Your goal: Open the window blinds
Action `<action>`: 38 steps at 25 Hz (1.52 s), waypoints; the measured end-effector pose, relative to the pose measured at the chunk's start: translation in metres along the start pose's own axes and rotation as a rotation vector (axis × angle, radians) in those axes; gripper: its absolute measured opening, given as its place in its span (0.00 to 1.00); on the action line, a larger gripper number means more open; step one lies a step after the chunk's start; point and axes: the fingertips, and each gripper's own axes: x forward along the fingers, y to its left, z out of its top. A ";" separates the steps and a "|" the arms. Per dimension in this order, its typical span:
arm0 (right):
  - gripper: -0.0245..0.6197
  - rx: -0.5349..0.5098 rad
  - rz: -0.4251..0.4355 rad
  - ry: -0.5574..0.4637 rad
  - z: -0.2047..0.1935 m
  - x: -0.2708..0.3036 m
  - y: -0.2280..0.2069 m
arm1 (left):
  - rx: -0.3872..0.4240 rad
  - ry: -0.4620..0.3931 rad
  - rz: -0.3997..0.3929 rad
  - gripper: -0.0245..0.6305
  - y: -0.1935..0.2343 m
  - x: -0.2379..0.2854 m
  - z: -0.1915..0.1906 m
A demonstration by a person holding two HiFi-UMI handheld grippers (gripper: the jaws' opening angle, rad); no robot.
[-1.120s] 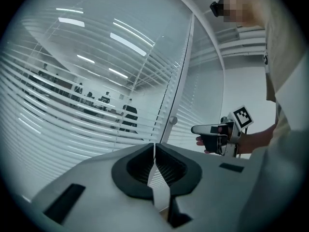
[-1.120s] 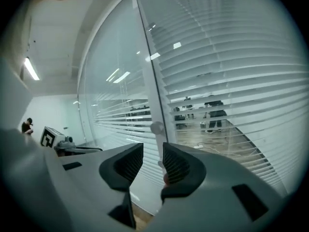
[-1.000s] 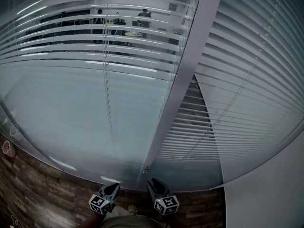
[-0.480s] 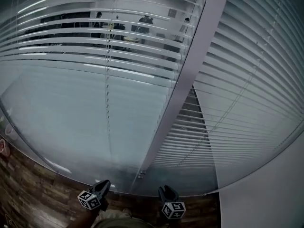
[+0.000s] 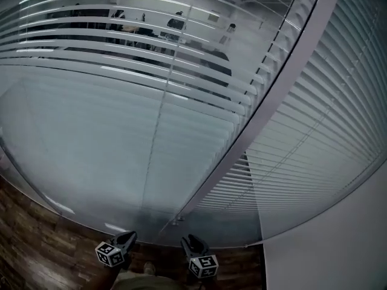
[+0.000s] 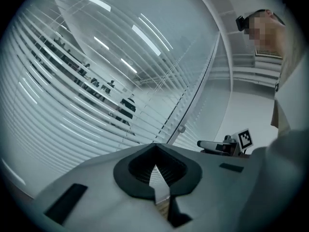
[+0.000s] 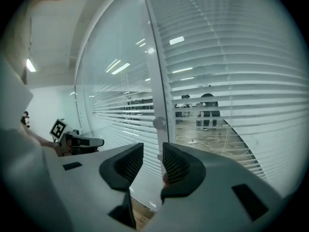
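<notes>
V. glossy glass (image 5: pixel 91 150), smooth matt blinds (image 5: pixel 314 138) & wood floor (image 5: pixel 36 240) (rough-looking planks).

The window blinds (image 5: pixel 314 138) are showing as pale grey-white slats, making a fine, even striping, with darker gaps banding the upper part of the left pane. The frame (image 5: pixel 284 83) between the panes is reading as plain light grey. The floor (image 5: pixel 36 237) is showing brown wood planks with streaky grain. The wall (image 5: pixel 329 252) is looking flat off-white. The left gripper (image 5: pixel 129 237) and right gripper (image 5: pixel 188 241) are carrying cubes patterned in black-and-white squares, their shells looking pale grey and their ribbed pads (image 7: pixel 128 162) black.
</notes>
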 end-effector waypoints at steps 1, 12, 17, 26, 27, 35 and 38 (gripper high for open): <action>0.24 -0.017 0.002 0.007 -0.001 -0.004 0.009 | 0.004 0.010 0.002 0.06 -0.001 -0.010 -0.005; 0.24 0.047 -0.065 0.044 -0.019 0.012 0.063 | 0.035 0.066 0.018 0.06 0.038 -0.082 -0.025; 0.23 0.025 -0.094 0.056 -0.052 -0.002 0.084 | 0.037 0.074 0.069 0.06 0.048 -0.124 -0.046; 0.23 0.062 -0.104 0.019 -0.057 -0.033 0.095 | -0.042 0.027 0.042 0.06 0.030 -0.158 -0.038; 0.23 0.059 -0.101 0.017 -0.059 -0.037 0.097 | -0.048 0.029 0.039 0.06 0.027 -0.161 -0.041; 0.22 0.039 -0.059 0.050 -0.063 -0.063 0.094 | -0.058 0.048 0.014 0.06 -0.021 -0.170 -0.047; 0.22 0.040 -0.029 0.054 -0.066 -0.068 0.091 | -0.072 0.046 0.019 0.06 -0.034 -0.171 -0.060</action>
